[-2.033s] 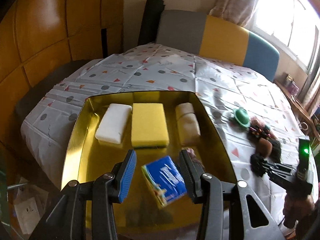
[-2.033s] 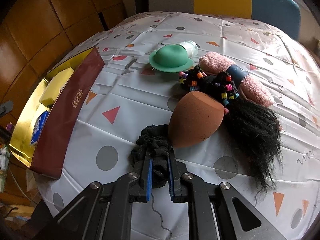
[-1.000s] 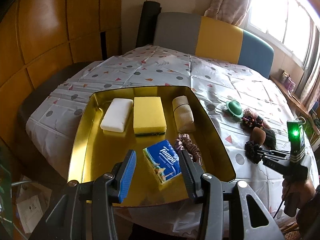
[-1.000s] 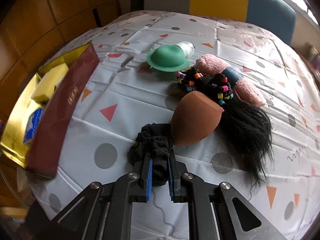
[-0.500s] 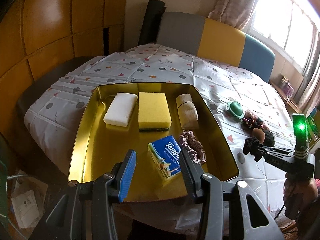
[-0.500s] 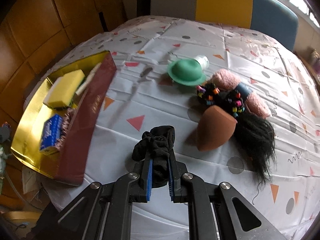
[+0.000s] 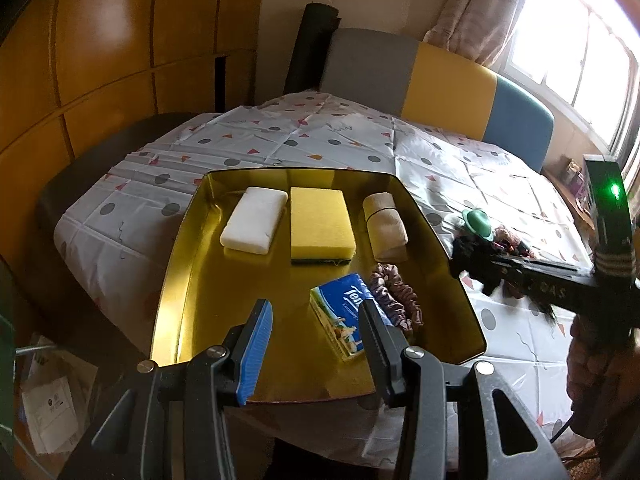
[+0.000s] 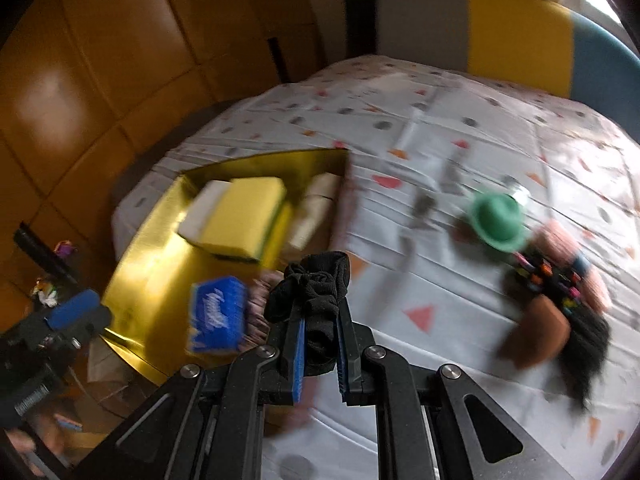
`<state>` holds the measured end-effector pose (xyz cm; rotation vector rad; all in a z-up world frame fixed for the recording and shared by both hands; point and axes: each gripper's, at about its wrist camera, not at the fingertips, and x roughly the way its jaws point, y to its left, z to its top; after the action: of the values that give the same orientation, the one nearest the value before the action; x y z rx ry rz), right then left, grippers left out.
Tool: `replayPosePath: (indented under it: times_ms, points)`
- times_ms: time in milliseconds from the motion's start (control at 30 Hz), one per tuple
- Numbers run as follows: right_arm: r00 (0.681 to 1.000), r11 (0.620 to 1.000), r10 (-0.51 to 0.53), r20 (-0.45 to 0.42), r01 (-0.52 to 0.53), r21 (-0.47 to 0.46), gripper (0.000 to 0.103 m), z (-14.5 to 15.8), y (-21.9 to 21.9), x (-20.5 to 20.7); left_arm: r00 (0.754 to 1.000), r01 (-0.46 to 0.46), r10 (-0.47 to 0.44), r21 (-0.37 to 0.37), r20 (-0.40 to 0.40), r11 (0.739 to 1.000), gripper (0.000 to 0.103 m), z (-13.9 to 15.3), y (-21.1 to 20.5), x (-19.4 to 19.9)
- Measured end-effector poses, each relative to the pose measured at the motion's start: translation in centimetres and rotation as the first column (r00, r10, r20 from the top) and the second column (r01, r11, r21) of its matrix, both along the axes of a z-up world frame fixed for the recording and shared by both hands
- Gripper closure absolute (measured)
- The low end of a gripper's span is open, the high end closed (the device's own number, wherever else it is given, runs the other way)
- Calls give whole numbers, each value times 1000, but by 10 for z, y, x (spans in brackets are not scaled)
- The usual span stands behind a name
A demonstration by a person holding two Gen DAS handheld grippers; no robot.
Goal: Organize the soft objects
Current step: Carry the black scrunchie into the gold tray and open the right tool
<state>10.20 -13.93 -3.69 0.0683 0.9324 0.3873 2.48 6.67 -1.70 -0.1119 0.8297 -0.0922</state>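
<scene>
While clamped, the black scrunchie (image 8: 316,292) bulges above the right gripper's (image 8: 320,356) jaws.

Left wrist view: looks steeply down from the near edge of the gold tray (image 7: 176,264), close above it, facing the far headboard (image 7: 440,80). Right wrist view: blurred, set right of the tray (image 8: 136,264), also facing the headboard (image 8: 516,36). Both share the tray, the yellow sponge (image 7: 320,224) (image 8: 244,216) and the green cap (image 7: 478,220) (image 8: 498,216).

Window (image 7: 576,60) glare blows out my left view; right view motion-blurred throughout; fisheye corners dark, bent.
</scene>
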Motion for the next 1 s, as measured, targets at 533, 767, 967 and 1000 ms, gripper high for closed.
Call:
replayPosePath:
  times_ms: [533,767,967,1000]
  points:
    - [987,993,117,-108,-119,-17,83,-36,103,57,997,-72,72,-20,-35,997,58,-12,29,3]
    - [988,992,127,-84,-127,5,53,-30,99,50,995,-86,86,-12,-44,996,58,-14,32,4]
    - [996,995,94,0,-94,35,41,-5,70,27,997,-71,71,-2,-32,997,57,-9,25,3]
    - [996,996,85,15,-86,37,40,-1,63,23,997,-66,66,0,-30,998,57,-8,23,2]
